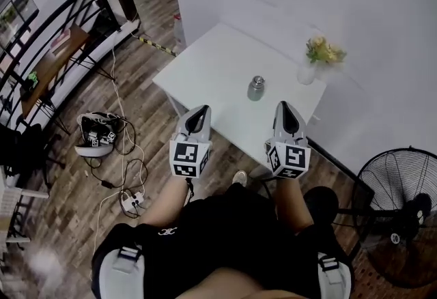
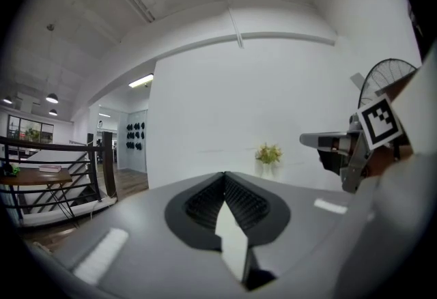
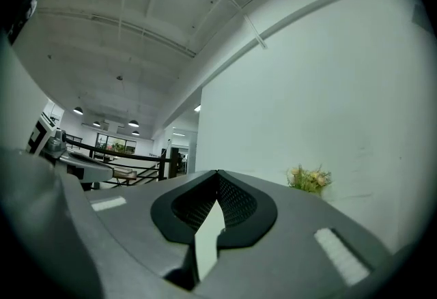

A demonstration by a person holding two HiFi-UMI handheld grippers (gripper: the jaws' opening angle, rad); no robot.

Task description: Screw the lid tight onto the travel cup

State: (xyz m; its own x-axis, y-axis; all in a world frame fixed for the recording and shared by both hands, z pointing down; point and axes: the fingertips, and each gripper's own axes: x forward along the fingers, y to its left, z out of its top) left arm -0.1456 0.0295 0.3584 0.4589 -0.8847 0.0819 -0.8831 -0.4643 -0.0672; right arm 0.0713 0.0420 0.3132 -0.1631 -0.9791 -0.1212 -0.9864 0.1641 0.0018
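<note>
Grey plastic with black ribbed pads, the left hand-held gripper (image 1: 198, 115) and the right hand-held gripper (image 1: 287, 113) are hanging over the person's lap. Both are squeezing shut with nothing inside.

They are pointing at the flat white counter (image 1: 212, 69). The travel cup (image 1: 256, 88) is standing upright there, well apart from both. It is looking small, round and shiny like metal. It is too small to tell if the lid is sitting on top.

I am thinking the jaws should be opening before reaching the cup. One should be holding the slippery body tight while the other is turning the lid flat and straight. A smooth white vase (image 1: 306, 74) of yellow flowers (image 1: 323, 52) is standing near, so going gently is mattering.
</note>
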